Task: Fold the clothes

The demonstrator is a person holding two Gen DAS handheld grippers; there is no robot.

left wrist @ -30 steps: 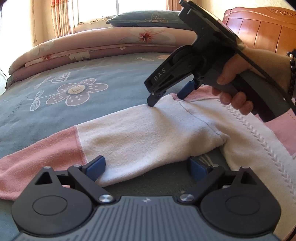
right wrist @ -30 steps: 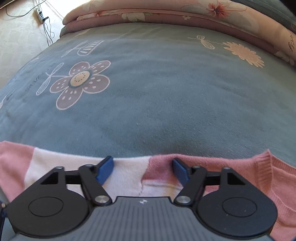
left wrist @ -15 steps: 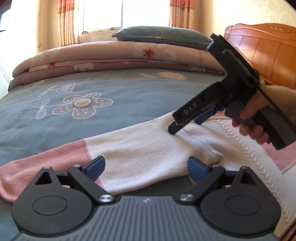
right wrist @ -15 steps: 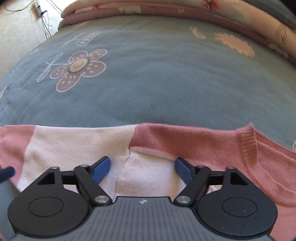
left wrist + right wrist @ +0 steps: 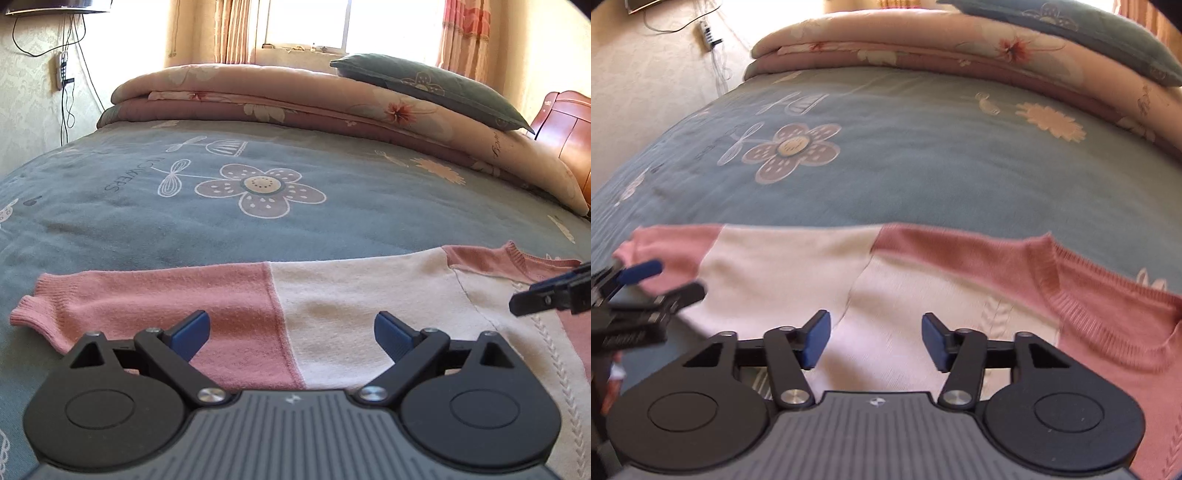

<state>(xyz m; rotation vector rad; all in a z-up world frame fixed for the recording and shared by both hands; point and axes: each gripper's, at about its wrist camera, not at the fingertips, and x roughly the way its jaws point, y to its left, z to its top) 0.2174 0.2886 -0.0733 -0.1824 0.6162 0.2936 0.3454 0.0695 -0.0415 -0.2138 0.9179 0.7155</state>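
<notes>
A pink and white knit sweater (image 5: 351, 295) lies flat on the blue-grey bedspread (image 5: 258, 229), its sleeve stretched left to a pink cuff (image 5: 29, 314). My left gripper (image 5: 291, 336) hovers open over the sleeve where pink meets white, and it also shows at the left edge of the right wrist view (image 5: 646, 288). My right gripper (image 5: 876, 341) hangs above the white chest panel near the shoulder seam. Its jaws are closing, and no fabric is pinched between the pads. Its fingertips (image 5: 546, 295) poke in at the left wrist view's right edge. The ribbed neckline (image 5: 1108, 332) lies to the right.
A folded floral quilt (image 5: 295, 99) and a grey-blue pillow (image 5: 424, 85) are stacked at the far side of the bed. A wooden headboard (image 5: 569, 129) stands at the right. Cables and a power strip (image 5: 62, 74) hang on the left wall.
Both grippers have drawn back from the sweater. The left view has shifted left along the sleeve, the right gripper now shows only at its right edge, and the right jaws stand narrower.
</notes>
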